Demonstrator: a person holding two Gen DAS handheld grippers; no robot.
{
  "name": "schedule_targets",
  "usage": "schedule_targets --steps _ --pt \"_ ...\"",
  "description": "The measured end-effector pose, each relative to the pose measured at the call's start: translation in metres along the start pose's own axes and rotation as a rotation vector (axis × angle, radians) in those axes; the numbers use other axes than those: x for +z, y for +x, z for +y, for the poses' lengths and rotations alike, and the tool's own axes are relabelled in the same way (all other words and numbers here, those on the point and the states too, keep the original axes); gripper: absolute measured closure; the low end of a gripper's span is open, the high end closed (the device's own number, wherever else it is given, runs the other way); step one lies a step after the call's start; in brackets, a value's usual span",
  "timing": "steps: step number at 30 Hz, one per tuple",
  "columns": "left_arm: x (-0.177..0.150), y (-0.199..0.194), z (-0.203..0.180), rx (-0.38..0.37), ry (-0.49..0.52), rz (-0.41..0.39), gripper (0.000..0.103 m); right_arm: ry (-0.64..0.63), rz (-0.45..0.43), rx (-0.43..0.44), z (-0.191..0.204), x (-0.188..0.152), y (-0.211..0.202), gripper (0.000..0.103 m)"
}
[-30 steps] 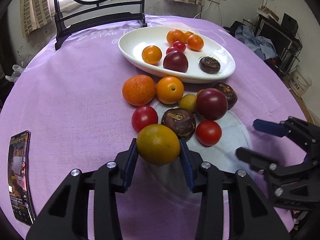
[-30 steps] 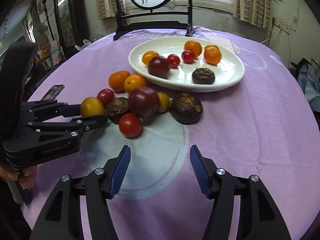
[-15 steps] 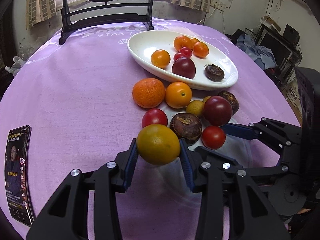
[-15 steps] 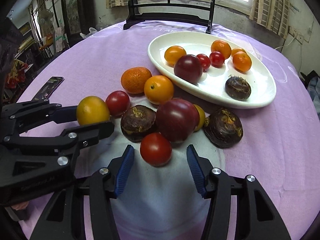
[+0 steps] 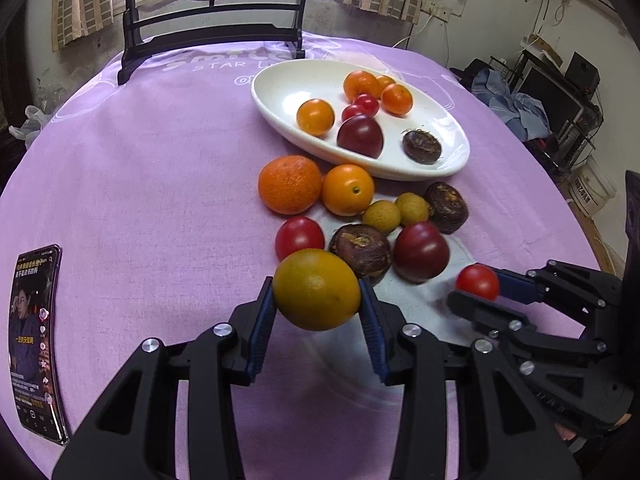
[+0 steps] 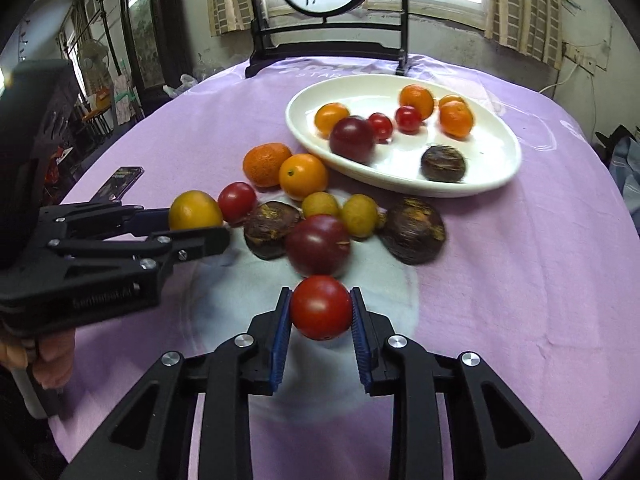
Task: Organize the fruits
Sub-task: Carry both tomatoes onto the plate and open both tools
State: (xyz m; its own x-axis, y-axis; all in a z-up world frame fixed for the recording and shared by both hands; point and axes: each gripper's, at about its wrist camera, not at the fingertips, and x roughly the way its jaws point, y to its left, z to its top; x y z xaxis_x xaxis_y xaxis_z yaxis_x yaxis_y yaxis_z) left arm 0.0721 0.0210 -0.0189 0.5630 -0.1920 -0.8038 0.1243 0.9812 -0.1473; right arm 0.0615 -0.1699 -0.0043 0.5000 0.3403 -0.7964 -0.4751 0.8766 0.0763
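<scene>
My left gripper [image 5: 317, 304] is shut on a yellow-orange citrus fruit [image 5: 316, 289], held just above the purple tablecloth near the loose pile; that fruit [image 6: 195, 211] also shows in the right wrist view. My right gripper [image 6: 320, 312] is shut on a red tomato [image 6: 321, 307], with both blue pads pressing its sides; the same tomato [image 5: 477, 281] appears at the right in the left wrist view. A white oval plate [image 5: 280, 92] at the back holds several small oranges, cherry tomatoes, a dark plum and a brown fruit.
Loose on the cloth lie a rough orange [image 5: 289, 184], a smooth orange [image 5: 348, 189], a red tomato [image 5: 299, 237], a dark plum [image 5: 421, 252], two yellow fruits and two brown fruits. A phone [image 5: 34, 336] lies at the left edge. A black framed stand [image 5: 212, 28] rises behind the plate.
My right gripper moved in around the red tomato, closed on it and drew it back from the pile. The left gripper kept hold of the citrus fruit almost in place.
</scene>
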Motion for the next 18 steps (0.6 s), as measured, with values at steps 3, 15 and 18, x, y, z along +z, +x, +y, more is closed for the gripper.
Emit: schedule_targets --steps 3,15,18 --pt "0.007 -0.006 -0.008 -0.004 0.022 -0.005 0.063 0.034 -0.034 -0.018 -0.018 0.001 -0.016 0.074" --pt "0.076 -0.009 -0.043 0.012 0.098 -0.058 0.063 0.030 -0.143 -0.061 -0.055 0.047 -0.032 0.074" --pt "0.092 0.000 -0.050 0.002 0.096 -0.053 0.063 0.018 -0.150 -0.069 -0.059 0.058 -0.028 0.074"
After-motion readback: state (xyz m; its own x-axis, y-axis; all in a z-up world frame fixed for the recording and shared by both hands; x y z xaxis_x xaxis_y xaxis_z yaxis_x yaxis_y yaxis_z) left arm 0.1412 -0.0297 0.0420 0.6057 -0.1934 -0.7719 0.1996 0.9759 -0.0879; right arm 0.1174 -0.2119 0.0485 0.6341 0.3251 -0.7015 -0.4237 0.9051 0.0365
